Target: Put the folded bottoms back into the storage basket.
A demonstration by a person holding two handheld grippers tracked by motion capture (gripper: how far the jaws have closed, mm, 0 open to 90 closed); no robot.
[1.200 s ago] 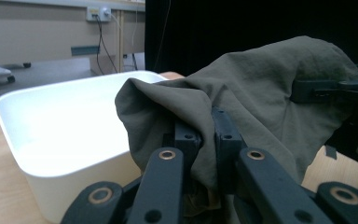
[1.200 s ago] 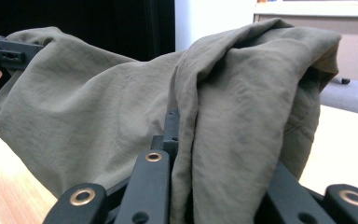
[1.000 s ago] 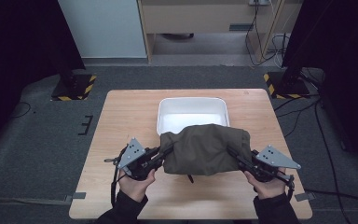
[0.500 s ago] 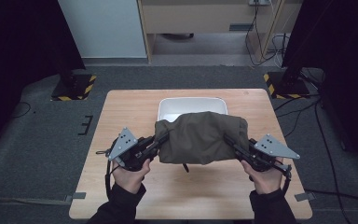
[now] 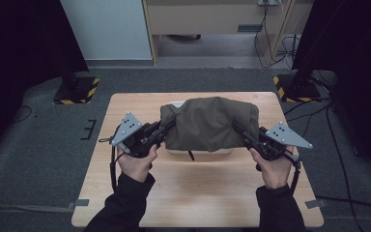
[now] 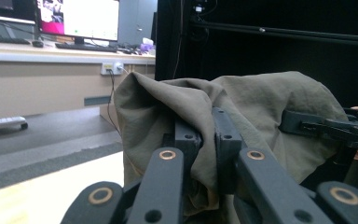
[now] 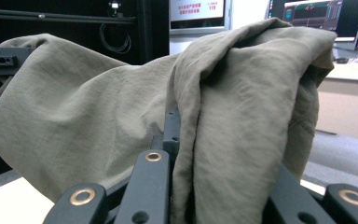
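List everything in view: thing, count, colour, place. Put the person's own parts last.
garment: one, olive green, bunched and held up between both tongs, above the white tub
white tub: one, white, on the table's middle under the garment, mostly hidden
table: one, light wood, centre of the high view
floor weights: two, black with yellow stripes, on the grey floor at the table's far corners
monitors: several, lit, on a desk in the background of the gripper views
left tongs: one, black, shut on the garment's left end
right tongs: one, black, shut on the garment's right end
hands: two, in dark sleeves, at the near edge
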